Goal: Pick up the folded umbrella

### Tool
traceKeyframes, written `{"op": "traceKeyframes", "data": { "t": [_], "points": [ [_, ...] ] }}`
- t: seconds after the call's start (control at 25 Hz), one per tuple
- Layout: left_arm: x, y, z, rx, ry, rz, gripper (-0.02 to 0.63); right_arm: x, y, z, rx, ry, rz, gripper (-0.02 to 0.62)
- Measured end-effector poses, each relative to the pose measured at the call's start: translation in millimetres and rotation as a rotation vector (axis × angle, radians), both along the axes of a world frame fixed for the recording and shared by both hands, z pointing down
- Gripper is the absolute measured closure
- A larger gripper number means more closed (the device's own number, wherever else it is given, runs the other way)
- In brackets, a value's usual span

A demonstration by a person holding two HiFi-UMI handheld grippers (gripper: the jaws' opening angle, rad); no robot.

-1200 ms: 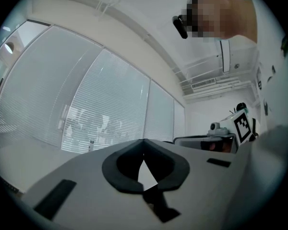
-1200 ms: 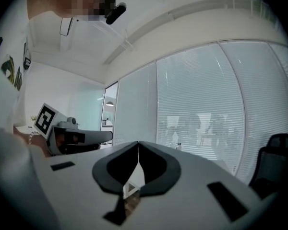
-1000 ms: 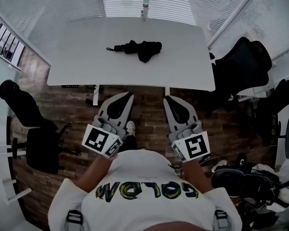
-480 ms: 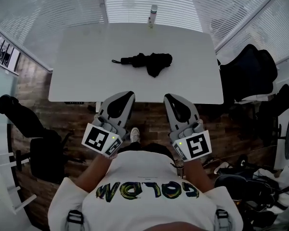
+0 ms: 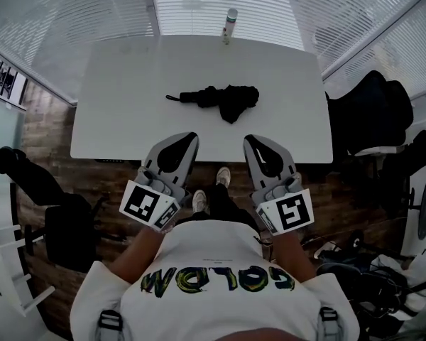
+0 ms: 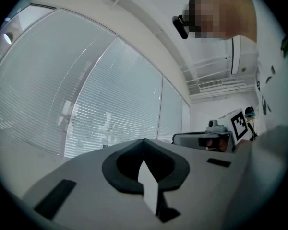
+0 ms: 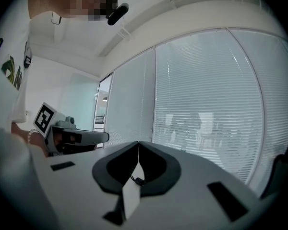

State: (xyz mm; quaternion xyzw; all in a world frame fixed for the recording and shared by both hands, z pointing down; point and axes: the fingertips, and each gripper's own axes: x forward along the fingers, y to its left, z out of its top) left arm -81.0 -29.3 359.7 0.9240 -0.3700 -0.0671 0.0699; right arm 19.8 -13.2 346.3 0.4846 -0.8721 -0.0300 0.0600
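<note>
The folded black umbrella (image 5: 220, 98) lies on the white table (image 5: 121, 84), near its middle, with its strap end pointing left. My left gripper (image 5: 192, 135) and my right gripper (image 5: 247, 137) are held level side by side, tips just over the table's near edge, well short of the umbrella. Both have their jaws together with nothing between them. In the left gripper view the left gripper (image 6: 143, 140) faces window blinds, and the right gripper (image 6: 206, 139) shows beside it. The right gripper view shows the right gripper (image 7: 138, 142) closed too.
A bottle (image 5: 230, 25) stands at the table's far edge, in front of the window blinds. A black chair (image 5: 373, 109) draped with dark fabric sits right of the table. Another black chair (image 5: 50, 197) stands on the wooden floor at the left.
The table and umbrella have come closer in the head view. Both grippers have moved forward together, from over the floor to the table's near edge.
</note>
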Motion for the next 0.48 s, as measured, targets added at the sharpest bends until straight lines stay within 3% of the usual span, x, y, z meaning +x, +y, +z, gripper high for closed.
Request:
{"op": "traceKeyframes", "data": {
  "t": [0.24, 0.48],
  "points": [
    [5.6, -38.9, -4.2, 0.007, -0.002, -0.040, 0.595, 19.2, -40.9, -8.3, 0.024, -0.009, -0.001, 0.581],
    [42.9, -86.4, -16.3, 0.028, -0.002, -0.039, 0.595, 53.0, -87.2, -19.4, 0.048, -0.006, -0.008, 0.581]
  ]
}}
